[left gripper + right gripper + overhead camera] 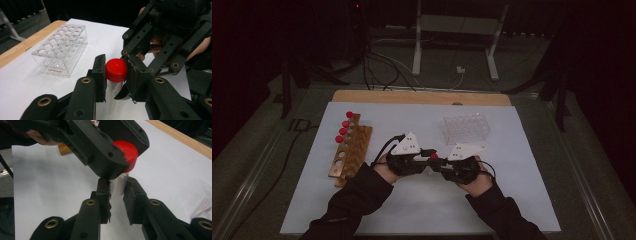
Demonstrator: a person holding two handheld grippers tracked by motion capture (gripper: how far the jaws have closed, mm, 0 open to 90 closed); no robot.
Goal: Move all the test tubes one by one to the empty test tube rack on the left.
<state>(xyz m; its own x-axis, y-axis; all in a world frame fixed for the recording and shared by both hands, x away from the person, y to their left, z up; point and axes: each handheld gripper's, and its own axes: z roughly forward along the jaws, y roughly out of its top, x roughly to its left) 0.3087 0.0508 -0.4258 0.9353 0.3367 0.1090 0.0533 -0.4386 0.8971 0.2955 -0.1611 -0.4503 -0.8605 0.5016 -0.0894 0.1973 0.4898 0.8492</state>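
The left gripper (115, 75) has its two black jaws squeezed tight on the red cap (116, 70) of a tube (113, 96). The right gripper (117, 195) has its jaws squeezed on the clear body of that same tube (119, 185), just under the cap (128, 153). So both grippers hold one tube between them, up off the sheet (422, 200), in front of the clear rack (466, 128) and a little to its left.

This looks like the step of taking the cap off. I think the next move is a twist: one gripper has to keep the body from turning while the other turns the cap. The grip must stay firm, or the smooth tube may slip.

Now the counting. There is one tube in the grippers. Left of the clear rack, well apart from it, lies a wood rack (351, 150). Four more red-capped tubes (344, 128) stand at its far end, and its near holes look empty. There are two racks, one clear and one wood. The clear rack has many holes, and I see no tube in it. There are two grippers and two hands.
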